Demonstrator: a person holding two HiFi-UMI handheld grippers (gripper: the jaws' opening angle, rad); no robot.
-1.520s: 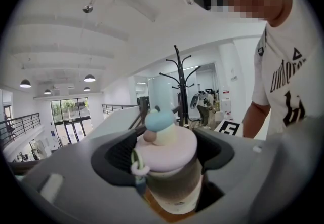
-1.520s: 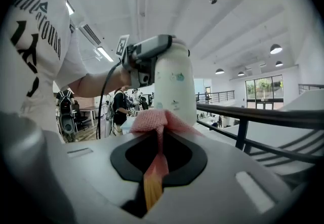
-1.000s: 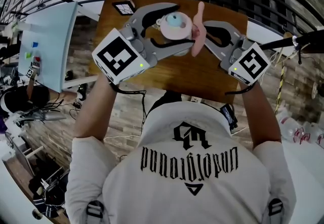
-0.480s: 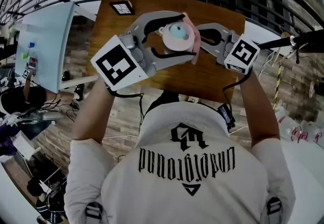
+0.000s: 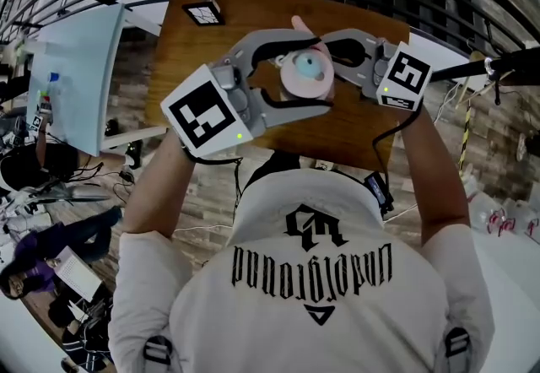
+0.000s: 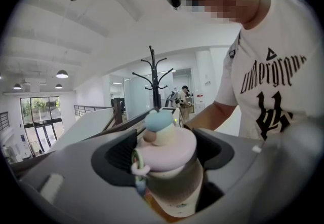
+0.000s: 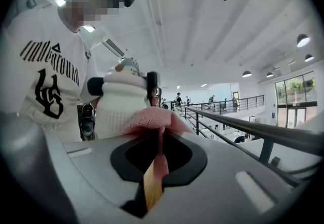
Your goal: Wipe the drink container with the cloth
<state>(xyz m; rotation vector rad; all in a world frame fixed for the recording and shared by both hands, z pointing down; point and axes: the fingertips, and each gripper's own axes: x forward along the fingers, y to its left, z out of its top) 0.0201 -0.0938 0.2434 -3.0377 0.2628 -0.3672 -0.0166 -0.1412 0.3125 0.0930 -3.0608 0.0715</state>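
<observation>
Pink cloth (image 7: 149,119) tight in right gripper (image 7: 158,137), against drink container (image 6: 169,167) tight in left gripper (image 5: 305,74), above table (image 5: 363,122).

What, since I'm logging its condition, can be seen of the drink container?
The drink container is a small bottle: pink domed lid, blue knob on top, pale body, a little loop at its side. It stands upright, clamped in the left claw over the wooden table. The pink cloth, pinched in the right claw, lies against its side.
</observation>
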